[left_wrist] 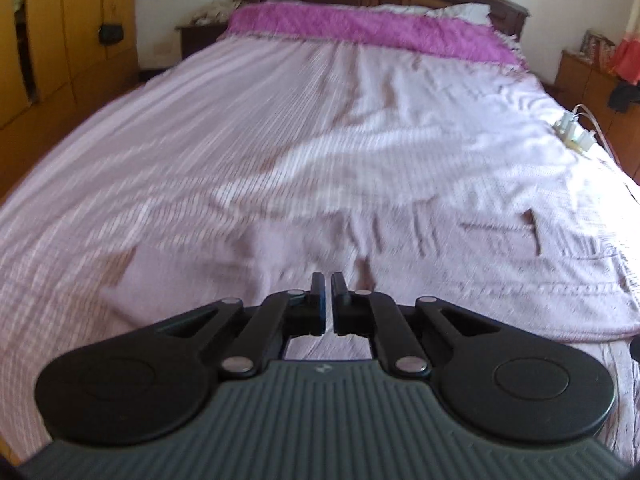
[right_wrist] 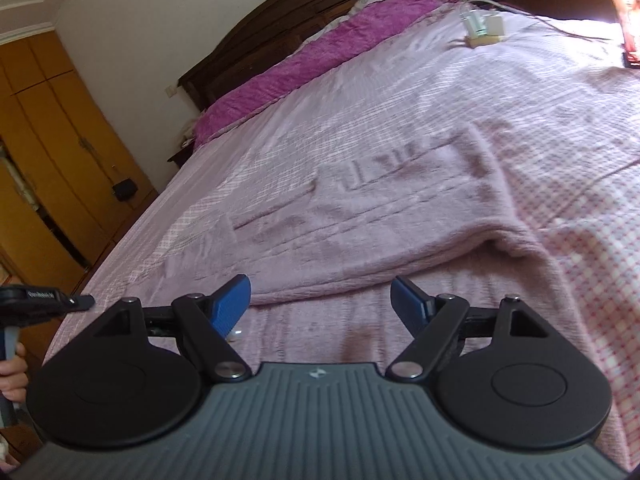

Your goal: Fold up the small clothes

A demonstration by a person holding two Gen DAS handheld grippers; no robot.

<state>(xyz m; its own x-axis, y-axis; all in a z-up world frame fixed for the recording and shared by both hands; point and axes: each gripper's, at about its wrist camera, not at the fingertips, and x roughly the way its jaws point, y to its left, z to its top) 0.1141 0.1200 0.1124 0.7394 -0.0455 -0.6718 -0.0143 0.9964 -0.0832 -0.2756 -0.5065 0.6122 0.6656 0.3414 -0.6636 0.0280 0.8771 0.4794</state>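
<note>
A pale mauve garment [left_wrist: 460, 280] lies flat on the pink checked bedsheet [left_wrist: 240, 140], its folded edge towards me. My left gripper [left_wrist: 327, 280] hovers just over the garment's near left part, jaws shut with nothing visible between them. In the right wrist view the same garment [right_wrist: 380, 216] spreads ahead, with a thick fold at its near right edge. My right gripper [right_wrist: 320, 284] stands open above that near edge, blue pads [right_wrist: 230, 304] apart and nothing held. The left gripper [right_wrist: 44, 300] and the hand holding it [right_wrist: 12, 372] show at the far left.
A magenta blanket [left_wrist: 360, 28] and pillow lie by the dark wooden headboard [right_wrist: 280, 20]. White plugs with cables [left_wrist: 574, 132] sit on the bed's right side. A lit screen [right_wrist: 628, 12] leans at the far right. Wooden wardrobes [left_wrist: 60, 60] line the left wall.
</note>
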